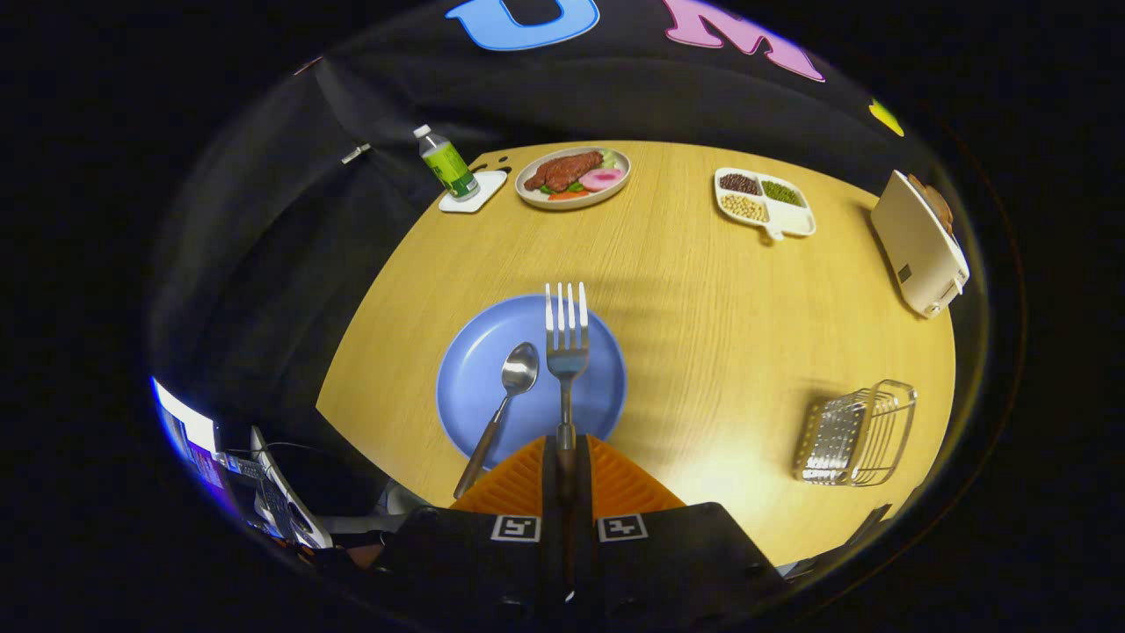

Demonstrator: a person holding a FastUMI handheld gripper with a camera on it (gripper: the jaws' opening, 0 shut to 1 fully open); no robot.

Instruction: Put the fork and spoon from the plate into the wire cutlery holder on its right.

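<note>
My gripper is shut on the handle of the fork, which sticks out straight ahead of the fingers with its tines pointing away, lifted above the blue plate. On that plate lies the spoon, just left of the fork, its bowl on the plate and its dark handle reaching over the near rim. The wire cutlery holder stands on the wooden table well to the right of the plate and the fingers.
Beyond the plate stand a green-labelled bottle on a white coaster, a dish of food and a divided tray of beans. A white toaster sits at the far right. A keyboard lies off the table's near left.
</note>
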